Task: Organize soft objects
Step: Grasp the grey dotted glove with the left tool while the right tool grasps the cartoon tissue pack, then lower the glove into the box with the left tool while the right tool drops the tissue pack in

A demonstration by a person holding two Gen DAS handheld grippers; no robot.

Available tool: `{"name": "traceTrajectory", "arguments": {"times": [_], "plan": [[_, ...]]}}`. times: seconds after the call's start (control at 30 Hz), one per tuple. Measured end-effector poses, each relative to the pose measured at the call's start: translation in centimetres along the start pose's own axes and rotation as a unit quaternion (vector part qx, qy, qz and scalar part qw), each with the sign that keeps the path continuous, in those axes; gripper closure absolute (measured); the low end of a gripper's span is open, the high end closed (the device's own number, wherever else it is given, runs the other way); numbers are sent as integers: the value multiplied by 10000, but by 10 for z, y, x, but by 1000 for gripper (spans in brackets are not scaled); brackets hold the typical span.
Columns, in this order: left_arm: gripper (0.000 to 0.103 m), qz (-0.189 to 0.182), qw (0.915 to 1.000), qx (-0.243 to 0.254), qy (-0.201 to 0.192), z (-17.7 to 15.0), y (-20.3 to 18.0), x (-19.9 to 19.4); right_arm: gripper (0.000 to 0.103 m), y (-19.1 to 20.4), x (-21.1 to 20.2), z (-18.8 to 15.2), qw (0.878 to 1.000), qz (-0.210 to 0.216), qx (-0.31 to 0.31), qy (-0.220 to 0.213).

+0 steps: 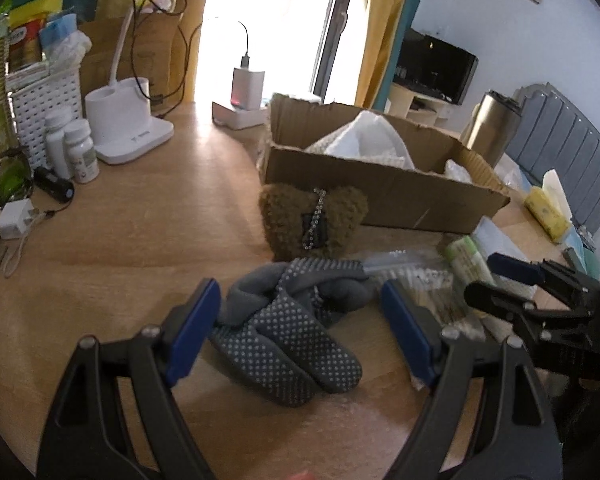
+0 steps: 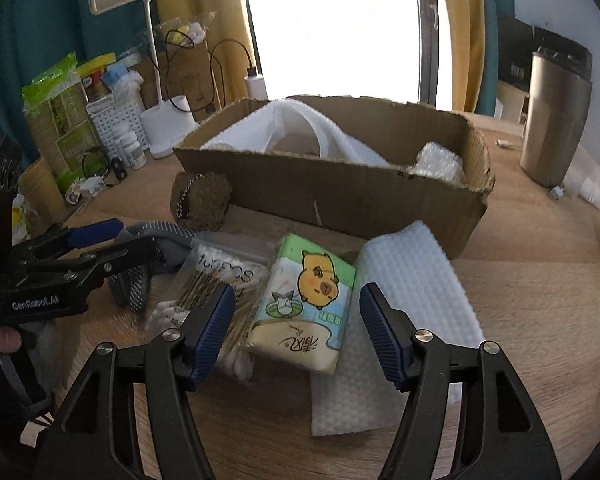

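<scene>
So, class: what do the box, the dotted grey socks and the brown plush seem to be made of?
Box: corrugated cardboard, matte brown, fluted torn edges. Dotted grey socks: soft knit fabric with pale, probably rubbery grip dots. Brown plush: curly, fleece-like pile with a metal bead chain.

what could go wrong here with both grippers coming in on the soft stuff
The right gripper frames the tissue pack, but its left jaw sits over the cotton swab bag and might pinch it too. The left gripper is close by over the grey socks, so the two might collide.
</scene>
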State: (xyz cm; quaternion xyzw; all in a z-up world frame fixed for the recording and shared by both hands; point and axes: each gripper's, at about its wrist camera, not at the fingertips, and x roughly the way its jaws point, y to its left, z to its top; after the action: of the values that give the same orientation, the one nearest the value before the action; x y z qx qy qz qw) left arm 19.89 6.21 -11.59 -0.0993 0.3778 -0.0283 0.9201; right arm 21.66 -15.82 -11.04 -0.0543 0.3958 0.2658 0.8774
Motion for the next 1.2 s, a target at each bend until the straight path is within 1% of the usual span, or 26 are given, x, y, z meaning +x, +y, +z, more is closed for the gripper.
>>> {"name": "traceTrajectory", "arguments": {"times": [0.1,0.2,0.23,0.27,0.3,0.47,0.5,0.57,0.63,0.67,0.73,0.77,0.87,0.93,1.2], "plan": [[19,-9,9997,-26,236,1,-1,9,34,-1,4,-1,9999,67,57,108],[19,-13,9993,-47,384,2,-1,14,34,-2,4,-1,9998,126,78,131],[19,-7,9990,-29,438,1,-1,16,36,-2,4,-2,9998,138,66,137],[19,4,9989,-7,461,1,-2,17,43,-1,4,-2,9998,159,46,130],[19,15,9990,15,456,1,-2,17,45,-1,4,-2,9998,159,22,124],[21,18,9988,62,487,0,-3,17,46,3,0,-3,9998,195,-90,60],[24,-3,9987,66,499,0,-3,17,46,3,-1,-3,9997,199,-95,38],[48,-27,9986,90,512,0,-4,15,46,4,-5,-3,9997,214,-102,-24],[56,12,9986,136,521,-1,-4,14,46,4,-9,-2,9997,222,-104,-93],[63,1,9986,140,519,-2,-4,13,46,4,-12,-1,9996,233,-106,-127],[68,-42,9984,185,537,-4,-5,12,46,4,-14,0,9995,234,-120,-167],[74,-62,9983,214,541,-4,-6,11,46,4,-15,0,9995,235,-127,-186],[81,-171,9984,216,486,-6,-9,5,46,6,-20,1,9993,238,-145,-249],[83,-216,9987,209,419,-6,-10,0,46,6,-22,1,9992,236,-157,-282],[84,-296,9993,185,113,1,-12,-23,46,3,-32,4,9988,202,-169,-418]]}}
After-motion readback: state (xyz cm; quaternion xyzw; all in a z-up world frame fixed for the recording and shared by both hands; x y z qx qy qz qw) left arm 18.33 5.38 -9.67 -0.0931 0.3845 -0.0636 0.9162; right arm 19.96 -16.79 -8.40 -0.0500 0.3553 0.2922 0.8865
